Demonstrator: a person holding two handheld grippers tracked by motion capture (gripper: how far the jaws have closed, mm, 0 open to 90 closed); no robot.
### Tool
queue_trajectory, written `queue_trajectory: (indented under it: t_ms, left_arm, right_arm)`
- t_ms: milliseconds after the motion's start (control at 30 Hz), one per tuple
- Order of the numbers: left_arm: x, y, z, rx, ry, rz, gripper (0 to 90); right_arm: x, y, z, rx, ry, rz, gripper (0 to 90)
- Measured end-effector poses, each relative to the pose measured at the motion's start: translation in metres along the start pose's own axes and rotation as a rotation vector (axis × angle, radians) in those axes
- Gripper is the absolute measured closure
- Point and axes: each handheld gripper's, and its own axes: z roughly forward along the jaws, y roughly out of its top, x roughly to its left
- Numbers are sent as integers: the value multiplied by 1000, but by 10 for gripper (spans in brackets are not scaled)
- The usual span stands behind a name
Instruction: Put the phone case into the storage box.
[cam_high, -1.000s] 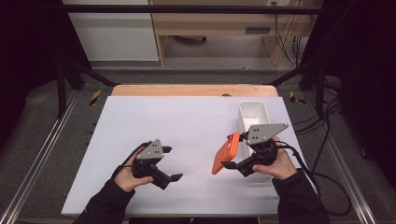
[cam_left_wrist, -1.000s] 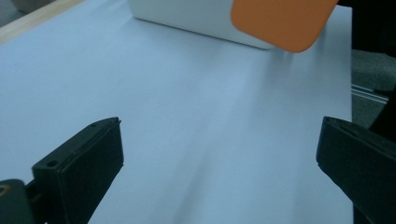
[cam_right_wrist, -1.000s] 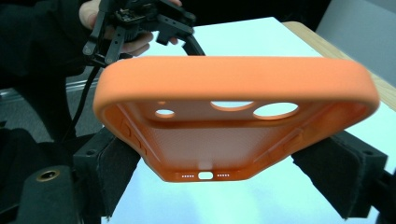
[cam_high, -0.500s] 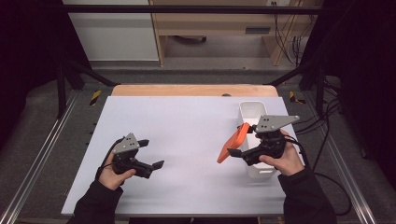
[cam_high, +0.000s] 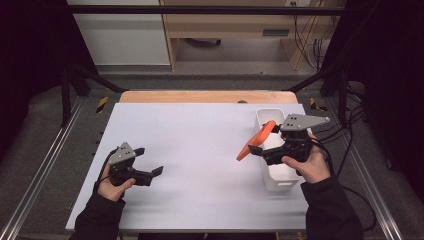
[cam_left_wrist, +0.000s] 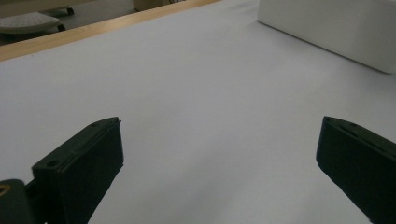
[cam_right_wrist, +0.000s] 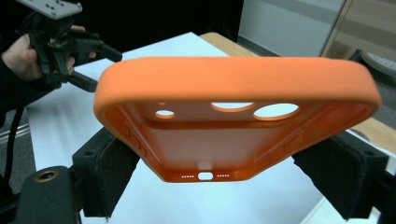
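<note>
White sheeting covers the desk (cam_high: 200, 150), with a wooden strip along its far edge and dark floor beyond. Taking the white bin (cam_high: 274, 172) as my landmark: it stands on the desk's right side, long and narrow, and everything I care about sits at or beside it.

My right hand-held gripper (cam_high: 255, 149) hangs at the bin's left wall, clamped on an orange phone case (cam_high: 256, 140). In the right gripper view the case (cam_right_wrist: 233, 116) is pinched across its lower end between the two black jaws, open side down, camera cut-outs showing. In the high view it is tilted up, its far tip over the bin's left rim, clear of the desk.

My left hand-held gripper (cam_high: 150, 172) is well apart from the bin, low over the desk on the left, jaws spread wide with nothing between them; the left gripper view shows only bare sheet ahead and the bin (cam_left_wrist: 336, 28) in the distance.

I judge this as the carry step: the case is lifted and being brought to the bin. Next I need to swing it further over the opening, level it enough to clear the rim, lower it, then let go.
</note>
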Motion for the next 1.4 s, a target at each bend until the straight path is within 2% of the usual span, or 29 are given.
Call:
queue_trajectory:
  t_ms: [367,867,1167,1400]
  left_arm:
    - [5,-8,-3,-12,44,-21,0]
    - [9,-11,-7,-26,54,-29,0]
    - [11,-13,-5,-22,54,-30,0]
    - [11,-14,-4,-14,51,-28,0]
  right_arm:
    - [-6,8,-11,-20,-69,23,158]
    - [-16,21,-15,-19,-189,80,158]
    - [-26,25,-13,4,-285,126,158]
    - [-35,28,-12,22,-337,159,157]
